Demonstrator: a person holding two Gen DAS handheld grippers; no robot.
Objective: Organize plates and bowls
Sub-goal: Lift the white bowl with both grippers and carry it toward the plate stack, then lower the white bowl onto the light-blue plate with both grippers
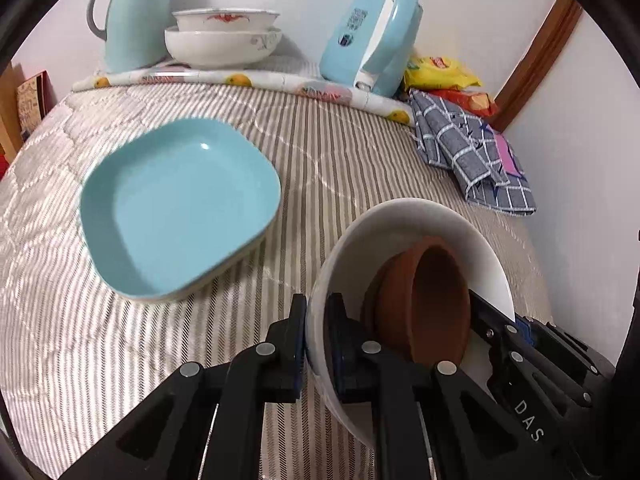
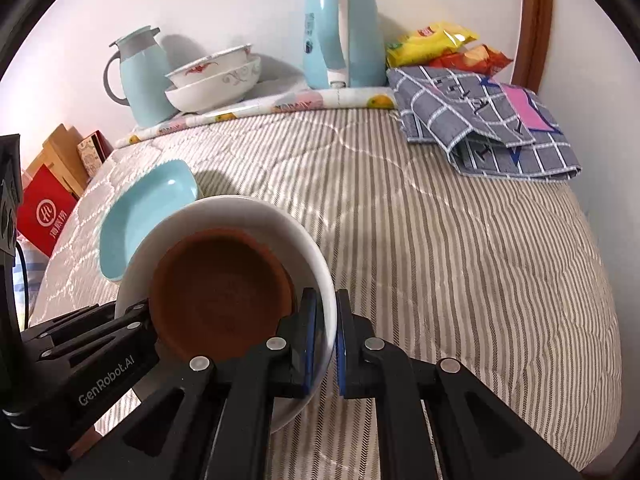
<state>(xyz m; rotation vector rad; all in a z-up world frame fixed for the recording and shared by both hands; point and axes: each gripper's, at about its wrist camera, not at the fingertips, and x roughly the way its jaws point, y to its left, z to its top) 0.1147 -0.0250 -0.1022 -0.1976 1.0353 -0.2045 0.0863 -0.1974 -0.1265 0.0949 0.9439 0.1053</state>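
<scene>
Each hand-held gripper — left (image 1: 316, 344) and right (image 2: 325, 344) — is clamped on opposite rims of the white bowl (image 2: 240, 216), carrying it and the brown bowl (image 2: 220, 292) nested inside, above the striped bed (image 2: 440, 260) — likely two-handed for steadiness, near the blue plate (image 1: 180, 204).

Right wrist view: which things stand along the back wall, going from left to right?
Thermos jug → stacked bowls → kettle → snack packets
</scene>
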